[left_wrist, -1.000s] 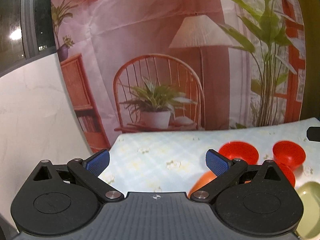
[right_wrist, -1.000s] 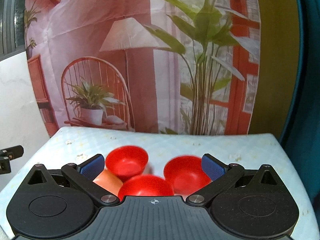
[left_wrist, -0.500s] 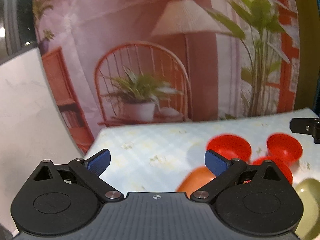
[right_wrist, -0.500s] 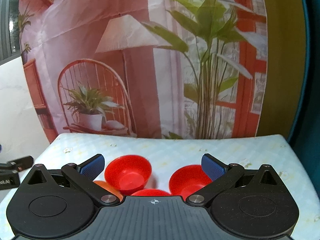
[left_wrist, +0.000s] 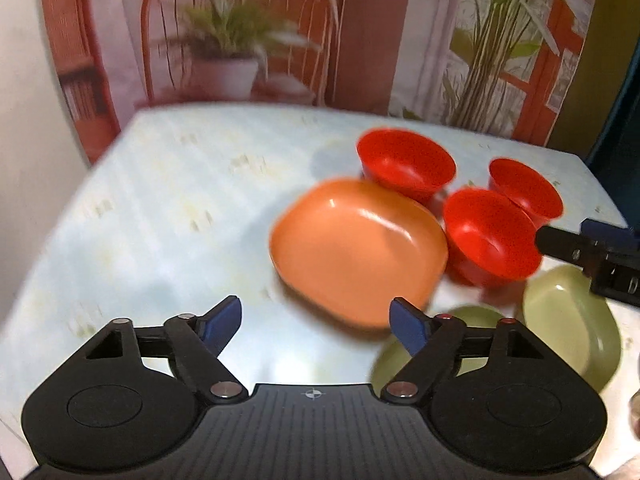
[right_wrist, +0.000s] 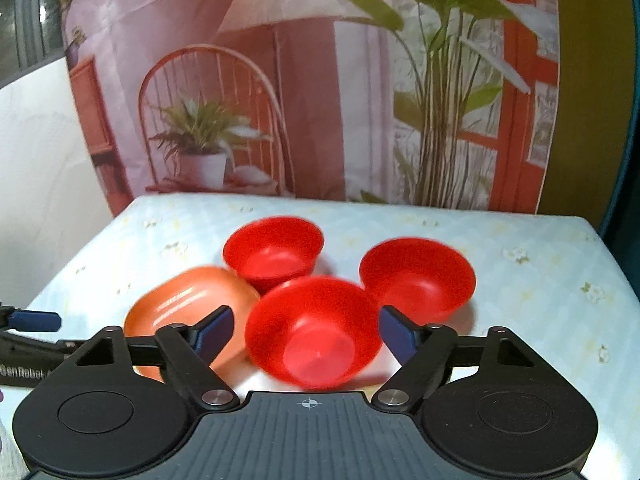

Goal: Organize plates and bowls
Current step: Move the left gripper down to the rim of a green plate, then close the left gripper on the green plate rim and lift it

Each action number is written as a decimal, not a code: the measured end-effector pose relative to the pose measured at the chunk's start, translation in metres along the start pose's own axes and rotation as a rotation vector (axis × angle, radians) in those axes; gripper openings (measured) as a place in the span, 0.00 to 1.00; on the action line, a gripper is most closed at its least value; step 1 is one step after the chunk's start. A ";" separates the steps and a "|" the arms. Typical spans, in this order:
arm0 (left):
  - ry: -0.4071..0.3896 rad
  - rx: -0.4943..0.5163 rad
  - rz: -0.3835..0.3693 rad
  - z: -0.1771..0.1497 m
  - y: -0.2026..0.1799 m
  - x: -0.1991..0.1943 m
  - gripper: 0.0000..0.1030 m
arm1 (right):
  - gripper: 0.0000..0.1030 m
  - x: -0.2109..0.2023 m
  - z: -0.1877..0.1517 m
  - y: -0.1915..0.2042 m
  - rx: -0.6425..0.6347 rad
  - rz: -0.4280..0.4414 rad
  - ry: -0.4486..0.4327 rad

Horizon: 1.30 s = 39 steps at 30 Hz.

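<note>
Three red bowls stand close together on the table: a near one (right_wrist: 316, 332), a far left one (right_wrist: 274, 252) and a right one (right_wrist: 418, 276). An orange plate (left_wrist: 356, 248) lies left of them and shows in the right wrist view (right_wrist: 188, 308) too. Two green plates lie nearer, one (left_wrist: 568, 316) at the right and one (left_wrist: 432, 344) partly hidden behind my left fingers. My left gripper (left_wrist: 316, 322) is open and empty above the table, near the orange plate. My right gripper (right_wrist: 306, 334) is open and empty, its jaws either side of the near red bowl.
The table (left_wrist: 160, 216) has a pale blue flowered cloth. A printed backdrop (right_wrist: 280, 80) with a chair, lamp and plants hangs behind its far edge. A white wall (right_wrist: 36, 160) is at the left. The right gripper's tip (left_wrist: 592, 252) shows at the right of the left wrist view.
Both grippers have tilted down toward the table. The left view has swung right and now takes in the orange and green plates. The right gripper has come closer to the near red bowl.
</note>
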<state>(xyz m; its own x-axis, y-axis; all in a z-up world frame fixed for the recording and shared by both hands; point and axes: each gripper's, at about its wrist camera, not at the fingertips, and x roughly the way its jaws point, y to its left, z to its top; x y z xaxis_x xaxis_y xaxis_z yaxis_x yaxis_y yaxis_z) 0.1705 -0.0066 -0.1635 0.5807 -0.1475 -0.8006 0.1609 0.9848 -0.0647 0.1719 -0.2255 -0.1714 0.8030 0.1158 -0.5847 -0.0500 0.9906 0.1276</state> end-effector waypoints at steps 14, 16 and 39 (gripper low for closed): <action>0.179 0.153 -0.068 -0.038 -0.031 0.021 0.38 | 0.50 0.004 -0.057 0.015 -0.008 0.100 0.162; 0.187 0.149 -0.088 -0.040 -0.032 0.021 0.33 | 0.49 0.003 -0.060 0.018 -0.020 0.106 0.171; 0.179 0.062 -0.078 -0.045 -0.019 0.022 0.10 | 0.32 0.002 -0.066 0.016 -0.053 0.135 0.194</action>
<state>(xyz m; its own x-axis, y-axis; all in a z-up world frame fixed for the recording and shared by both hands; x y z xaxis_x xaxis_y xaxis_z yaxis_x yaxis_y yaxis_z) 0.1442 -0.0248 -0.2072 0.4141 -0.1994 -0.8881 0.2523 0.9626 -0.0985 0.1337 -0.2046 -0.2231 0.6577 0.2545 -0.7090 -0.1845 0.9670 0.1759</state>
